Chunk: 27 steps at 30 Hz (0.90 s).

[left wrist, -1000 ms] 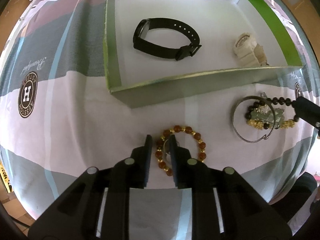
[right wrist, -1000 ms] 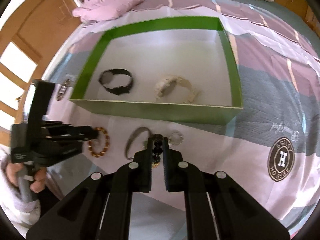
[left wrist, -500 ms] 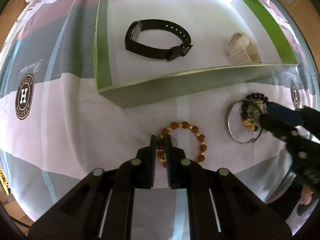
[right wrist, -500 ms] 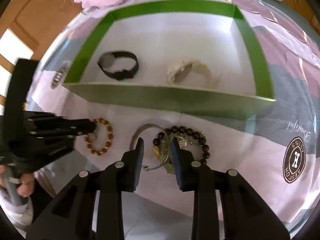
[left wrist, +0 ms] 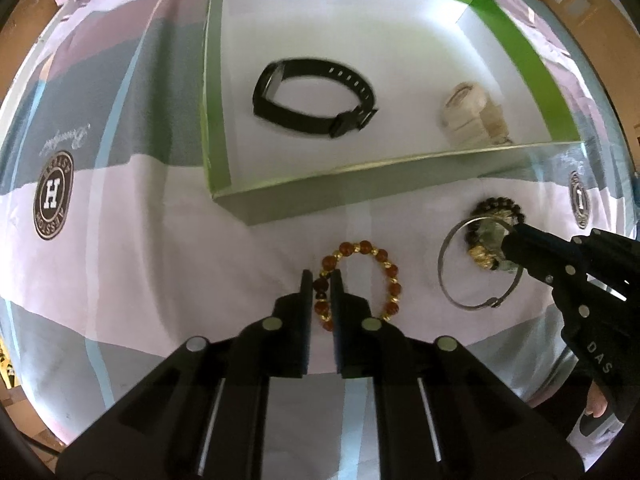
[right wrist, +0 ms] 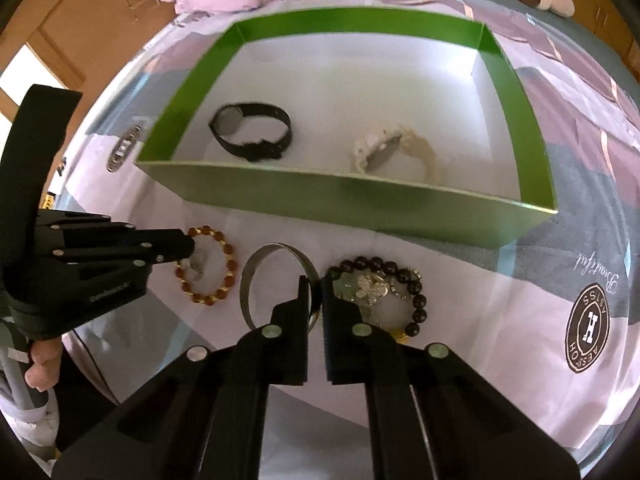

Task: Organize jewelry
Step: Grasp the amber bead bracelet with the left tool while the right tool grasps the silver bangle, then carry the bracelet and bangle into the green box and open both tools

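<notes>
The left gripper [left wrist: 321, 283] sits low over the bedspread [left wrist: 160, 240], its fingers nearly together on the amber bead bracelet [left wrist: 390, 276]. The right gripper [right wrist: 314, 289] is also low, pinching the metal bangle [right wrist: 256, 264]. A hand [right wrist: 40, 364] grips the left handle.

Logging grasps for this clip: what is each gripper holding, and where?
Left gripper pinches the amber bead bracelet on its near-left beads. Right gripper pinches the silver bangle at its right rim.
</notes>
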Each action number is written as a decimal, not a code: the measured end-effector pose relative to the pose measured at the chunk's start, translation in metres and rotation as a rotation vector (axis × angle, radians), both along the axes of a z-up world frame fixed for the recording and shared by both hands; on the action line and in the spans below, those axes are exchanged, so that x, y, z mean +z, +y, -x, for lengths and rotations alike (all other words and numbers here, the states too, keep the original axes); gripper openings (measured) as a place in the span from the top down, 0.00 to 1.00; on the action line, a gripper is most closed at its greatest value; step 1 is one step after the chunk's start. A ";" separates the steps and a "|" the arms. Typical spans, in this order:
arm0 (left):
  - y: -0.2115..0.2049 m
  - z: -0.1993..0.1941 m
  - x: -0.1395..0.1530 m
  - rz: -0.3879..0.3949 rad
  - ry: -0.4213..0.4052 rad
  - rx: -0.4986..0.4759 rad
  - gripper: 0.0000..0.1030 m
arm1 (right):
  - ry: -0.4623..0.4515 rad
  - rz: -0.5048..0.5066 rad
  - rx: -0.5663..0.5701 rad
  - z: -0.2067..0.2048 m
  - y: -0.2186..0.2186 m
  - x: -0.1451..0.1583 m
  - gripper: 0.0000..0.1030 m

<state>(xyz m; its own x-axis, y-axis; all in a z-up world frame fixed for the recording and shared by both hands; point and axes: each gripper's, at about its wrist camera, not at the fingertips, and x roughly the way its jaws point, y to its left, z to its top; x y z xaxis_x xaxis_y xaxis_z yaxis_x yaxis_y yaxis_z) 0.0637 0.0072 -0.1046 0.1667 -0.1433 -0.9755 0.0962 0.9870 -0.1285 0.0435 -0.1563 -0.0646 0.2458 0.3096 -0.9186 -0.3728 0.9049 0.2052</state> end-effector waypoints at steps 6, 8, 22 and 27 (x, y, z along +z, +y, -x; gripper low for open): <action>0.000 0.001 0.017 0.031 -0.045 -0.017 0.93 | 0.003 -0.013 -0.005 -0.004 -0.002 0.003 0.95; 0.000 0.003 0.023 0.049 -0.059 -0.019 0.93 | 0.004 -0.020 -0.008 -0.005 -0.001 0.004 0.95; -0.007 0.025 0.081 0.109 -0.200 -0.058 0.93 | -0.054 -0.083 0.004 0.001 -0.006 0.033 0.95; -0.007 0.029 0.106 0.115 -0.266 -0.052 0.93 | -0.129 -0.122 -0.012 0.003 -0.010 0.057 0.94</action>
<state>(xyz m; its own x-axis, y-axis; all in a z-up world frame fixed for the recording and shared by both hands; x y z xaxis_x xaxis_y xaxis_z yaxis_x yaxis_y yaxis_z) 0.0347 -0.0001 0.0012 0.4036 -0.2655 -0.8756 0.1916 0.9603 -0.2029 0.0408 -0.1668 -0.0079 0.3638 0.4133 -0.8347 -0.3925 0.8808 0.2650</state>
